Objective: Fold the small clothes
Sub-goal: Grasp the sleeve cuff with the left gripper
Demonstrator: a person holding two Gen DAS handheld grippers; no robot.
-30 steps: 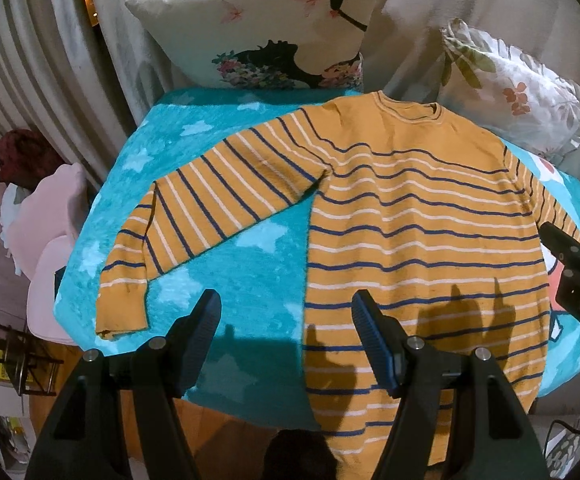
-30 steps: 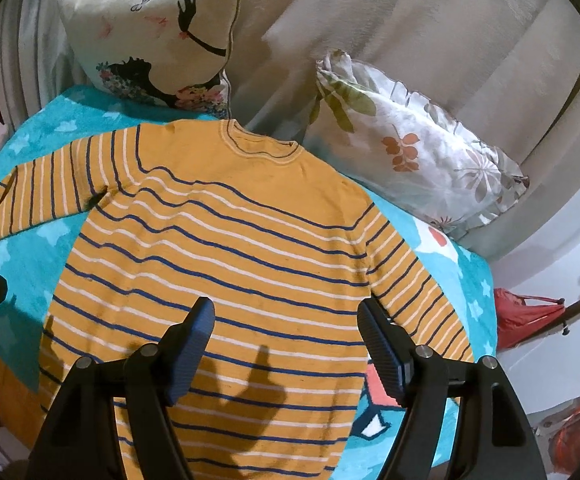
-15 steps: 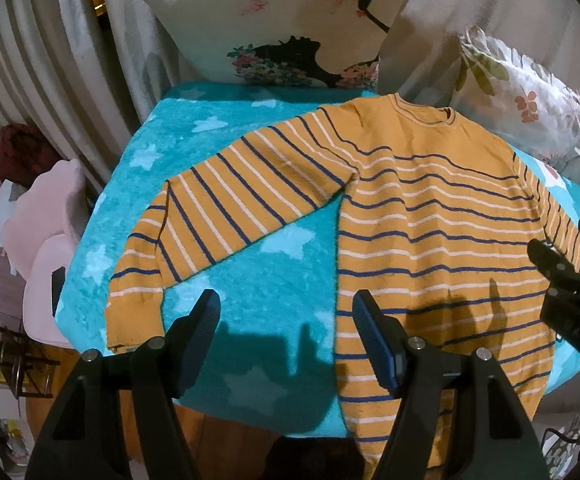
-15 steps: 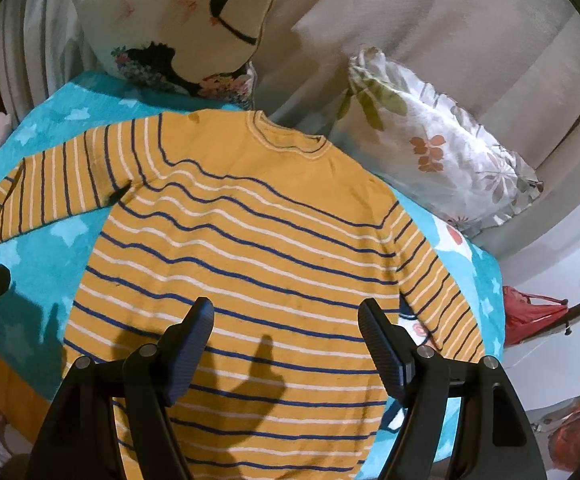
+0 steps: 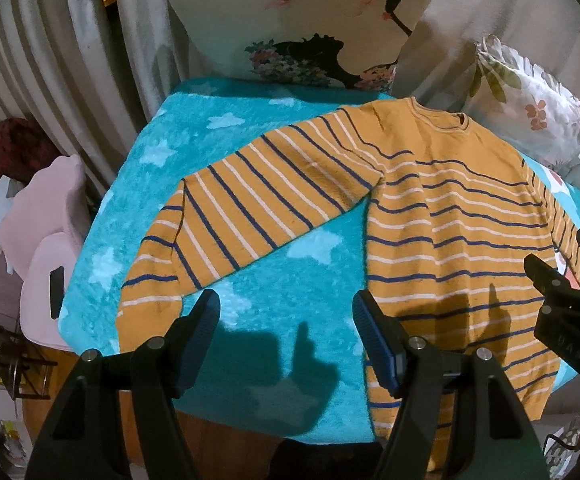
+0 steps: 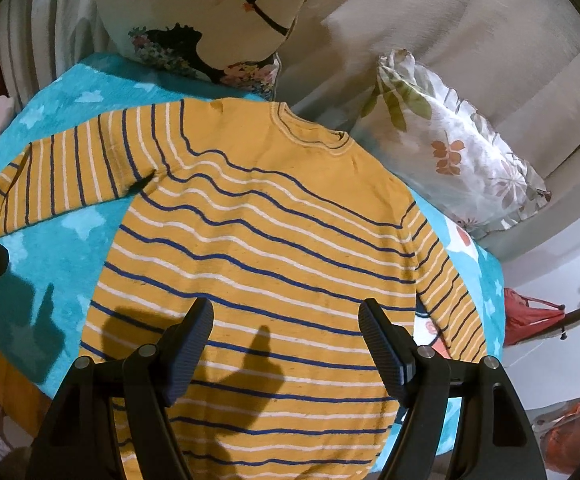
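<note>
1. Here we are above the mustard-yellow knitted sweater with navy and white stripes (image 6: pixel 273 240), spread flat and face up on the turquoise fleece blanket with pale stars (image 5: pixel 193 152), its neckline towards the two cushions at the back.
2. The left gripper (image 5: pixel 285 332) hangs over bare blanket between the outstretched sleeve (image 5: pixel 241 216) and the sweater's body, jaws wide apart, nothing between them.
3. The right gripper (image 6: pixel 285 336) hovers above the lower body of the sweater, jaws equally wide and empty. No fabric touched yet.
4. The other sleeve (image 6: pixel 446 296) lies close along the sweater's side, near the blanket's edge.
5. My read: this is the approach, folding not begun. A sensible first fold brings the outstretched sleeve across the chest.
6. To do it well, pinch near the cuff (image 5: pixel 145 312) and at the shoulder seam, taking only the sleeve and not the fluffy blanket beneath.
7. Lift low and carry it over level, so the body stays put and the stripes stay straight.
8. Watch the hem: it hangs over the front edge, so a hard tug could slide the whole garment off.
9. The cream cushion with a dark bird print (image 5: pixel 302 24) and the leaf-patterned frilled cushion (image 6: pixel 454 152) sit clear of the fold.
</note>
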